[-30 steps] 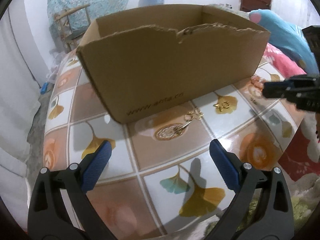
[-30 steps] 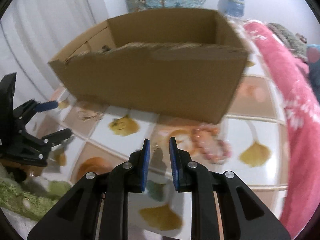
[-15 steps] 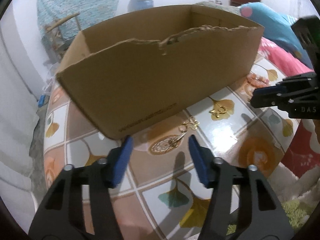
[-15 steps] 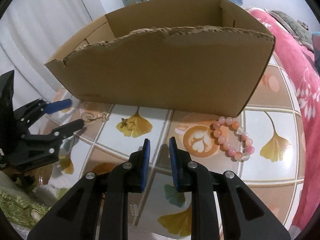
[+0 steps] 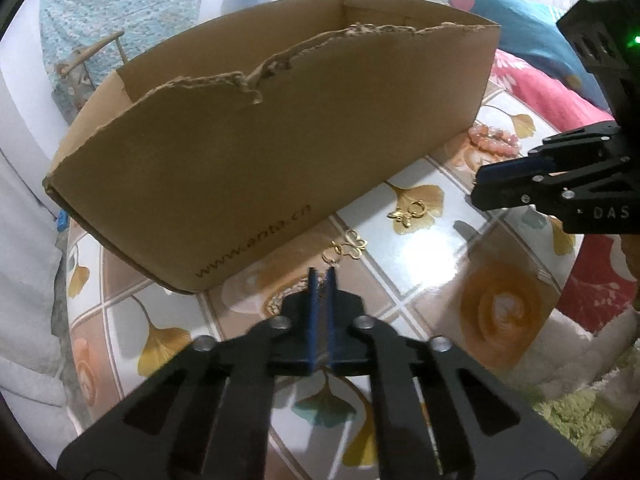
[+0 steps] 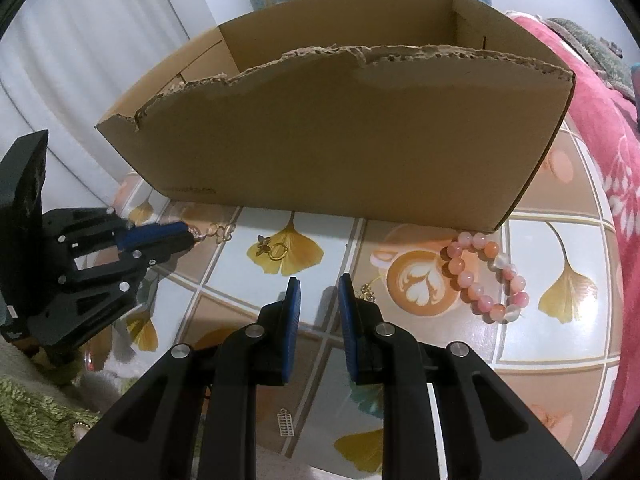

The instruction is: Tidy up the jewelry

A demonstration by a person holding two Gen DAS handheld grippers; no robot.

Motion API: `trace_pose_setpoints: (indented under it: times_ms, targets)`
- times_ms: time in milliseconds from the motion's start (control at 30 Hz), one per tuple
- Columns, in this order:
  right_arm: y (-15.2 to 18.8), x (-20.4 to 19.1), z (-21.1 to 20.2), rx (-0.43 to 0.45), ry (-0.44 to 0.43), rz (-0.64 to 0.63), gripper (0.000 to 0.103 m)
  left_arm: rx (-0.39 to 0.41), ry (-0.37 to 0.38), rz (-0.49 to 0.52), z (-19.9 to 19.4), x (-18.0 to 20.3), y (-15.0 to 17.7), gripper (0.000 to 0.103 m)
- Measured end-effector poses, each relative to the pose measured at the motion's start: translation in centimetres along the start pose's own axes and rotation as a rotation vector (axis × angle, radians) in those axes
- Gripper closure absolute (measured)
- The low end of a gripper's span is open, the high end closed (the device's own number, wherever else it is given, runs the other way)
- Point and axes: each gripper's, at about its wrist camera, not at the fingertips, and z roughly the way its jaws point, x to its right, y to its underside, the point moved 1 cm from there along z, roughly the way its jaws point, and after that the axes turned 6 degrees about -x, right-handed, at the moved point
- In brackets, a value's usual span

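- the step in hand looks like the first pick: the left tool [image 5: 320, 276] has its blue pads drawn narrow on the near end of a gold earring [image 5: 347, 249] lying on the counter [image 5: 424, 280], just in front of the box [image 5: 280, 152].
- from the left wrist view the earring's butterfly end pokes out just ahead of the tool tips; whether the pads truly pinch its round pendant or only sit over it, one cannot tell for sure, since a thin gap shows between them.
- the right wrist view shows the same left tool [image 6: 188, 236] tip touching the earring [image 6: 220, 233] low at the counter, which favours a grasp.
- the right tool [image 6: 319, 292] hovers part open, holding nothing, above the counter.
- ahead of it and a little left lies a second gold earring [image 6: 274, 249]; ahead to its right lies a pink bracelet [image 6: 486, 276], near the box corner.
- a small gold piece [image 6: 367, 291] peeks out just beside the right tool's right finger; what it is cannot be made out.
- nothing can be seen inside the box from either view, so the task seems barely begun.
- the next move likely calls for a slow, straight lift of the left tool, watching that the light earring comes up with it, then carrying it up over the torn front wall of the box and letting go inside.
- the right tool could meanwhile open wider and drop over the second earring or the bracelet.
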Motion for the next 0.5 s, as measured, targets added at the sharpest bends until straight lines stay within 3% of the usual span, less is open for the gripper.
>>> trace_pose_setpoints:
  times_ms: [500]
  targets:
    - [0.2, 0.5, -0.5, 0.008, -0.010, -0.004, 0.083, -0.013, 0.025, 0.000, -1.2, 1.0, 1.4, 0.103]
